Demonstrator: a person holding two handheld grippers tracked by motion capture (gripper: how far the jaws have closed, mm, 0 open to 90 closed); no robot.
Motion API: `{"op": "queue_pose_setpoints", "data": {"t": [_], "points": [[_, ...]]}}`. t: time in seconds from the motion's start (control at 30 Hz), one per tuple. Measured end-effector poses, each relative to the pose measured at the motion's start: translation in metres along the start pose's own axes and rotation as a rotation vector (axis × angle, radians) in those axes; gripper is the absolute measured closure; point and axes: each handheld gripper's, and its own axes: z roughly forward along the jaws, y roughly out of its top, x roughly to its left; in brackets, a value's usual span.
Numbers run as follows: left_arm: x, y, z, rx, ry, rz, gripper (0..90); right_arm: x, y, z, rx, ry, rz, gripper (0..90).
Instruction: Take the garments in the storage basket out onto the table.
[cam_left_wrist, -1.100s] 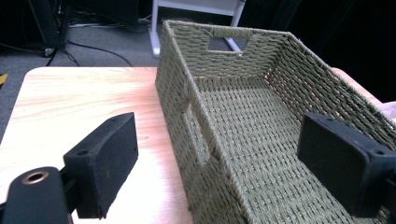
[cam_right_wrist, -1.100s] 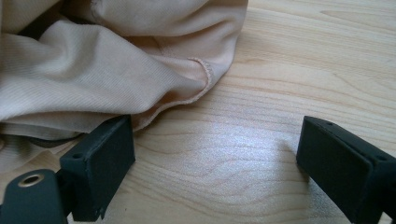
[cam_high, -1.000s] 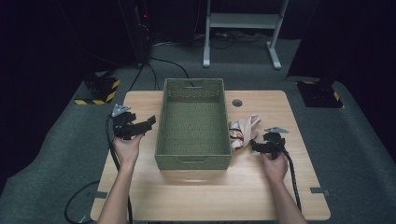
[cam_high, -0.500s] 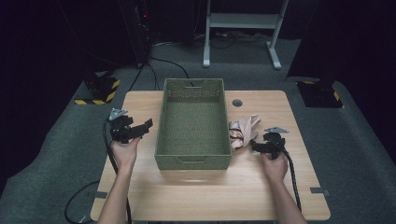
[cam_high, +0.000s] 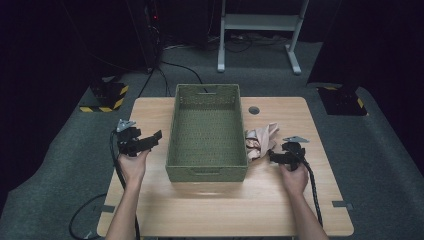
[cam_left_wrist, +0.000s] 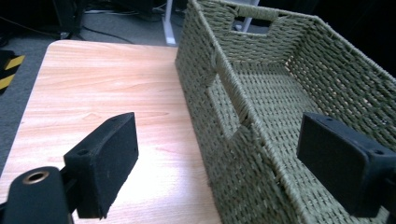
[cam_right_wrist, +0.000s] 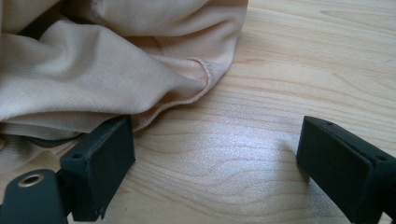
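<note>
We see a light wooden rectangular table (cam_high: 280, 210), and at its middle a green woven rectangular basket (cam_high: 207, 131) with nothing inside. Just right of the basket lies a crumpled beige cloth garment (cam_high: 260, 140), touching the basket's right wall. Our left gripper (cam_left_wrist: 224, 163) hangs released beside the basket's left wall, its jaws straddling the rim. Our right gripper (cam_right_wrist: 215, 158) sits low over the tabletop, jaws spread, one at the garment's edge.

A light wooden table (cam_high: 200, 210) stands on grey carpet (cam_high: 380, 165) in a dark room, with a white metal stand (cam_high: 260, 30), black cables (cam_high: 175, 67) and yellow-black striped base plates (cam_high: 107, 97) behind it.
</note>
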Motion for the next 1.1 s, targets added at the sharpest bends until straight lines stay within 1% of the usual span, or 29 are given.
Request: {"op": "queue_pose_setpoints", "data": {"t": [0.5,0.67,0.83,1.1], "points": [[0.006,-0.008,0.002,0.014,0.021,-0.010,13.1,0.000,0.000,0.000,0.000,0.000,0.000,10.9],[0.007,-0.011,0.003,0.019,0.037,0.003,13.1,0.000,0.000,0.000,0.000,0.000,0.000,10.9],[0.010,-0.013,0.006,0.030,0.046,-0.005,13.1,0.000,0.000,0.000,0.001,0.000,0.000,10.9],[0.011,-0.019,0.010,0.051,0.063,0.007,13.2,0.000,0.000,0.000,0.000,0.000,-0.001,10.9]]}}
